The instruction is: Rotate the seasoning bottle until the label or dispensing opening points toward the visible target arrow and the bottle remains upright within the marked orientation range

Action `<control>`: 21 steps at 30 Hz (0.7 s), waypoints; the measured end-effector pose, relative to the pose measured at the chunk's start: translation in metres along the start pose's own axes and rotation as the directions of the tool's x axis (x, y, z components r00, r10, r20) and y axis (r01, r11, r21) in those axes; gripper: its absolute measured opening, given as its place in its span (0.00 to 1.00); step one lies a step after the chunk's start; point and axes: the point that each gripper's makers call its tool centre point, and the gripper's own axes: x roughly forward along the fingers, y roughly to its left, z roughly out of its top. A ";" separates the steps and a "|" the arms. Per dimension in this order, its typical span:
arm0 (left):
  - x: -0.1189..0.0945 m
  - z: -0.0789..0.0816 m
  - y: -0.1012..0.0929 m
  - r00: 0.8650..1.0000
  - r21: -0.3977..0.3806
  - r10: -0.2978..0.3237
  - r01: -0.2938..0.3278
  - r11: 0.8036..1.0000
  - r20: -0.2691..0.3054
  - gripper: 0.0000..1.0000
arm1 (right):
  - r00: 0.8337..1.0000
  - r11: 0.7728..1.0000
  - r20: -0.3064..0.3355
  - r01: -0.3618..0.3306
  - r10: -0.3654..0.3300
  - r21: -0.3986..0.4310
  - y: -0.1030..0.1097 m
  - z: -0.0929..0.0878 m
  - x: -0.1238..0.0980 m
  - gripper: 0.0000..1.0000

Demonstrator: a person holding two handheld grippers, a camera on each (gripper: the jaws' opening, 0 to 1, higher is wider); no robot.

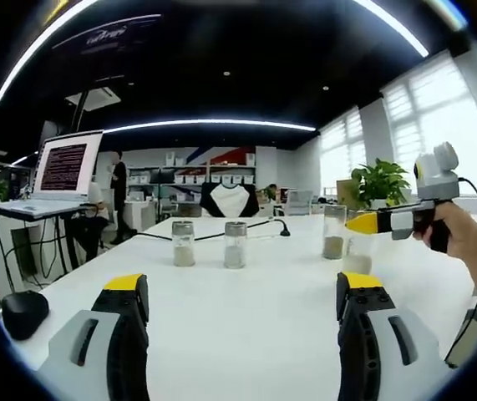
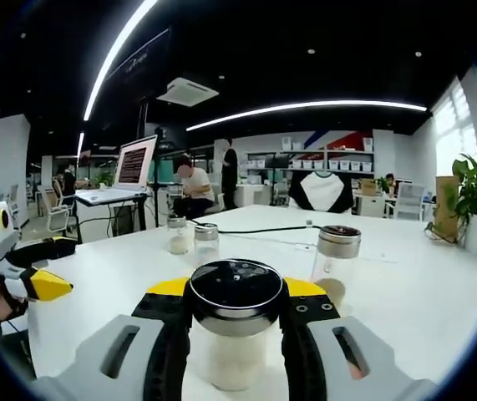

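Observation:
A clear seasoning bottle [image 2: 235,351] with a black perforated lid and pale powder inside stands upright on the white table [image 2: 405,284]. My right gripper [image 2: 236,288] is shut on it, a yellow-tipped jaw on each side. In the left gripper view that right gripper [image 1: 363,224] comes in from the right, over the same bottle [image 1: 357,261]. A second bottle [image 2: 337,251] stands just behind, to the right. Two more silver-lidded bottles [image 1: 183,243] [image 1: 235,244] stand mid-table. My left gripper [image 1: 243,288] is open over bare table.
A black mouse [image 1: 22,311] lies at the table's left edge. A black cable [image 1: 246,227] runs behind the bottles. A laptop [image 1: 58,171] sits on a stand at the left and a potted plant [image 1: 378,182] at the far right. People work at desks behind.

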 end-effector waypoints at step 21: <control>0.000 -0.002 -0.001 1.000 -0.010 -0.003 0.003 1.000 -0.013 1.00 | 1.000 1.000 0.011 0.020 -0.020 0.001 -0.001 0.000 -0.001 0.40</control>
